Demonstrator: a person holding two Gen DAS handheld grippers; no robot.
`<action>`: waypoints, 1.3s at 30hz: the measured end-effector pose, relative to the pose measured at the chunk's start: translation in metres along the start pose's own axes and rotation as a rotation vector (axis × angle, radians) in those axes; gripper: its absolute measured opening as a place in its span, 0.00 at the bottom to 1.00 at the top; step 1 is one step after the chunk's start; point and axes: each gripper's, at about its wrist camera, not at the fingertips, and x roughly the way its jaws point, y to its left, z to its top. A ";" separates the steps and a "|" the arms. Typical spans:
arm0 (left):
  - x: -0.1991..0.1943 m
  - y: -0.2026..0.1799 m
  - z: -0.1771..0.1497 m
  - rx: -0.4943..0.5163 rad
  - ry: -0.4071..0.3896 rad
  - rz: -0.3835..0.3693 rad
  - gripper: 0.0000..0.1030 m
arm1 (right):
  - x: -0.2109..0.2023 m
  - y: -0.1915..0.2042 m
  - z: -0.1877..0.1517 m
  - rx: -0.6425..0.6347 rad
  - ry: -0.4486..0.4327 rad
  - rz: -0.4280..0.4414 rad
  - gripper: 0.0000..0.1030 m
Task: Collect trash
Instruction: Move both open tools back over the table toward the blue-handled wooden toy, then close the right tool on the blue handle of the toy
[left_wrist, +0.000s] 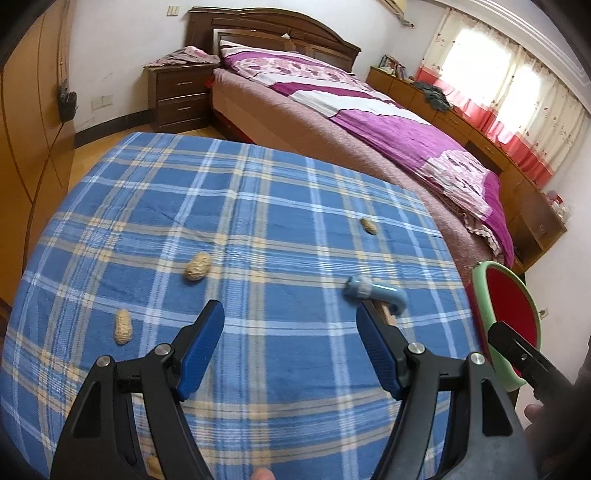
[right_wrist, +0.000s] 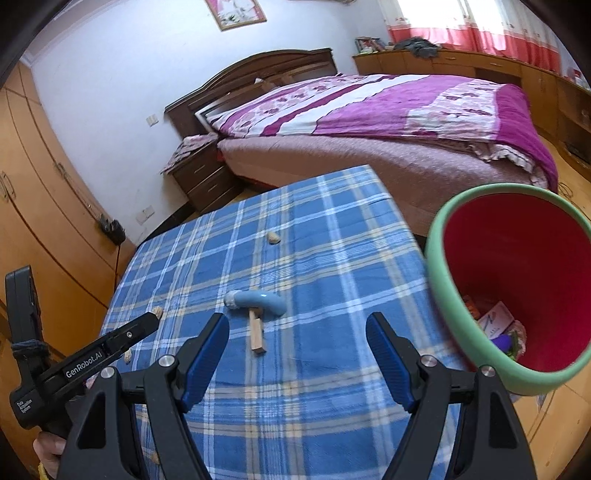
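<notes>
Trash lies scattered on a table under a blue plaid cloth (left_wrist: 258, 192). Peanut shells rest at left (left_wrist: 197, 266), nearer left (left_wrist: 123, 326) and far right (left_wrist: 368, 225). A blue-grey curved pipe piece (right_wrist: 258, 300) lies mid-table against a small wooden block (right_wrist: 256, 338). My left gripper (left_wrist: 290, 310) hovers open over bare cloth, the pipe piece (left_wrist: 373, 291) just beyond its right finger. My right gripper (right_wrist: 298, 319) is open too, empty, with the block just ahead of its left finger. A red bin with a green rim (right_wrist: 436, 266) stands at the table's right edge, with wrappers inside.
A bed with a purple quilt (left_wrist: 388, 125) runs behind the table, a dark nightstand (left_wrist: 177, 96) beside it. Orange wardrobe doors (right_wrist: 44, 206) line the left side. Low wooden cabinets (right_wrist: 480, 62) stand under a curtained window. Wooden floor shows to the right of the bin.
</notes>
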 end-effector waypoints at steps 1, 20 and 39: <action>0.001 0.002 0.000 -0.003 0.000 0.007 0.71 | 0.004 0.001 0.000 -0.005 0.005 0.002 0.77; 0.030 0.019 0.000 -0.033 0.028 0.050 0.71 | 0.082 0.014 0.011 -0.120 0.109 0.094 0.59; 0.037 0.021 0.000 -0.035 0.038 0.051 0.71 | 0.104 0.029 0.007 -0.175 0.121 0.148 0.21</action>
